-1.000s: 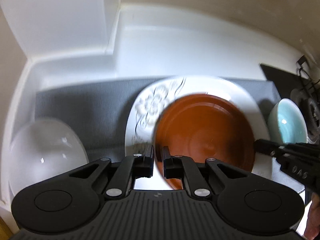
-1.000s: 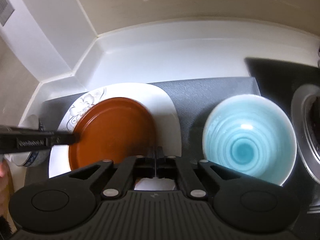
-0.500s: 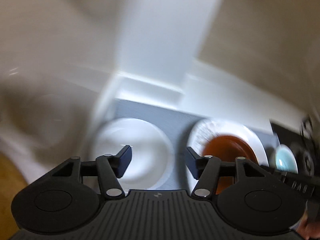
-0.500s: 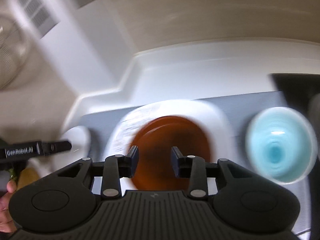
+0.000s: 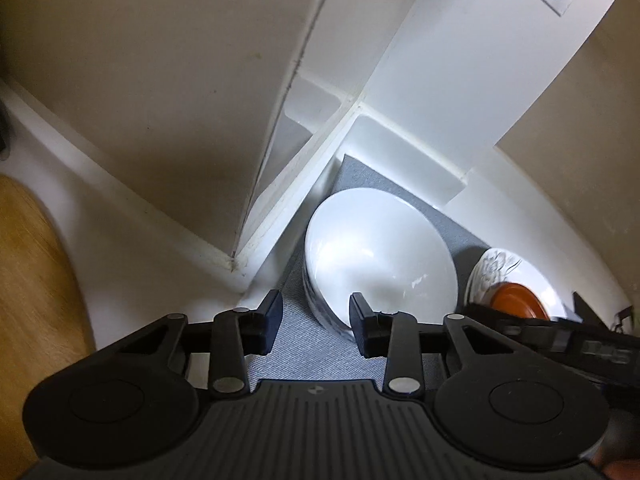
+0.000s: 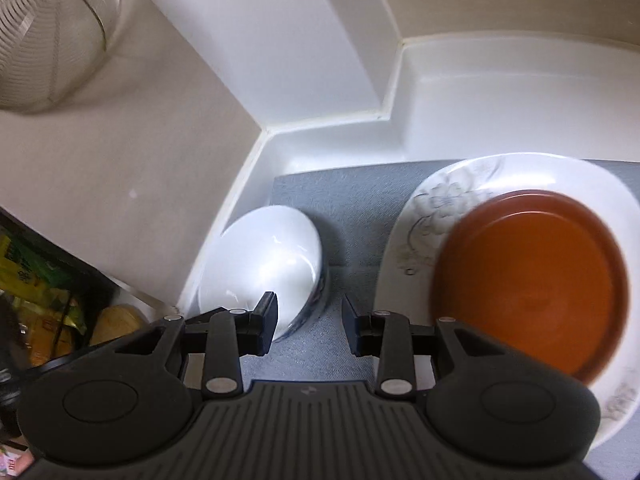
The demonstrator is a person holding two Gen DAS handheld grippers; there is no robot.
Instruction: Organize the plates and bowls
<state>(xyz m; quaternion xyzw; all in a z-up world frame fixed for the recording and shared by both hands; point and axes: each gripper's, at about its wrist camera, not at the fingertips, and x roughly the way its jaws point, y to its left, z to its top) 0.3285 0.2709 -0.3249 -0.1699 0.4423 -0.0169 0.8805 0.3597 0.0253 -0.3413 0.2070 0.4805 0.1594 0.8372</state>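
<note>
A white bowl (image 5: 380,256) with a blue pattern on its outside sits on the grey mat (image 5: 308,344) at the left end. My left gripper (image 5: 316,326) is open and empty, just in front of the bowl's near rim. A brown plate (image 6: 532,284) lies on a white flowered plate (image 6: 440,200) to the right of the bowl (image 6: 264,268). My right gripper (image 6: 308,326) is open and empty, over the mat between the bowl and the plates. The right gripper's body shows at the right of the left wrist view (image 5: 560,336).
The mat (image 6: 352,196) lies in a white corner with raised ledges (image 6: 332,120) and beige walls. A wire strainer (image 6: 52,28) hangs at the upper left. A wooden surface (image 5: 32,280) lies left of the counter.
Both grippers were shut on the plates' rims a second ago; they have opened, let go and swung left toward the white bowl. The blue bowl has left both views.
</note>
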